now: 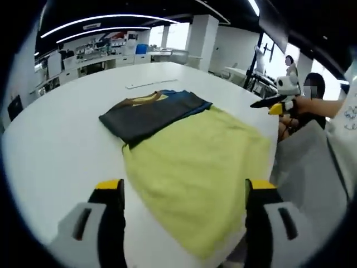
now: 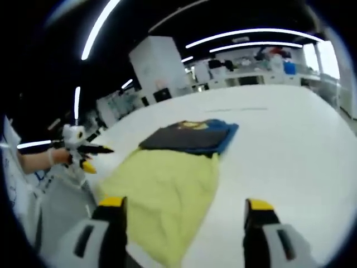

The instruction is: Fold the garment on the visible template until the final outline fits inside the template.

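Your folded dark grey garment with blue and yellow trim (image 1: 152,114) (image 2: 187,135) lies on the big white round table (image 1: 61,139) (image 2: 279,145), overlapping the far end of the yellow-green cloth template (image 1: 195,173) (image 2: 162,190). Your left gripper (image 1: 185,195) and right gripper (image 2: 183,215) hover at the template's near edge, jaws spread, holding nothing.

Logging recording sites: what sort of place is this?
Probably an open-plan lab or workshop: a big white table holding garments, benches crowded with equipment along the far wall, and long ceiling light strips.
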Demonstrator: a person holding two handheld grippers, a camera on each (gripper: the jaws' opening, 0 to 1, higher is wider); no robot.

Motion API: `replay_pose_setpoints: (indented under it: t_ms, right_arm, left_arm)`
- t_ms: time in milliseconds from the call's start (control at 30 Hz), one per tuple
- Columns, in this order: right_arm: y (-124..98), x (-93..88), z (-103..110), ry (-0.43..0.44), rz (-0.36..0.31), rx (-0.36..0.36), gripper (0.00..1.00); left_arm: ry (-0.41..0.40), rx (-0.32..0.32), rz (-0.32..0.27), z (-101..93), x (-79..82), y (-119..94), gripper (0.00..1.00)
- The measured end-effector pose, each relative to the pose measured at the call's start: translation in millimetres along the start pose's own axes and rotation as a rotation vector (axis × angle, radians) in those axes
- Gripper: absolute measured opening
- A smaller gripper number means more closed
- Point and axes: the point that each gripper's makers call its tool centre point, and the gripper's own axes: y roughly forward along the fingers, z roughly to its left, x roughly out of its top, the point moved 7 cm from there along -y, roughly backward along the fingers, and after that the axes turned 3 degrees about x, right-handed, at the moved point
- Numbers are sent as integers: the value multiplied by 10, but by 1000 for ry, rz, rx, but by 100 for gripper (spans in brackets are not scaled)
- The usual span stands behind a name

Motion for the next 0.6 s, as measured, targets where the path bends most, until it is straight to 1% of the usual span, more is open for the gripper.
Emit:
replay_pose_setpoints:
  t_ms: [33, 100, 267, 300, 400, 467, 533, 600]
  right_arm:
    - [-11, -11, -3, -1, 3, -2, 87]
    - [-38, -43, -9, -7, 11, -8, 87]
    - [-101, -129, -33, -20, 36, -22, 87]
    - [-107, -148, -39, -19, 40, -25, 86]
    - [-133, -213, -27, -17, 56, -29, 85]
    - [-140, -269, -12, -18, 70, -32, 85]
    - [-141, -333, 16, -28, 97, -30, 85]
    - [-139, -400, 44, -49, 131, -20, 81]
  left_arm:
    - [0, 2, 4, 2, -13, -2, 91]
    - [-1, 2, 11, -16, -42, -25, 91]
    - [-29, -1, 31, -104, -127, -85, 92]
    - [-46, 3, 33, -104, -158, -90, 93]
    - [-86, 5, 46, -122, -233, -120, 90]
    - [-100, 7, 59, -99, -284, -130, 89]
    - [-107, 18, 68, -130, -318, -149, 89]
    - [-120, 25, 72, -153, -362, -171, 86]
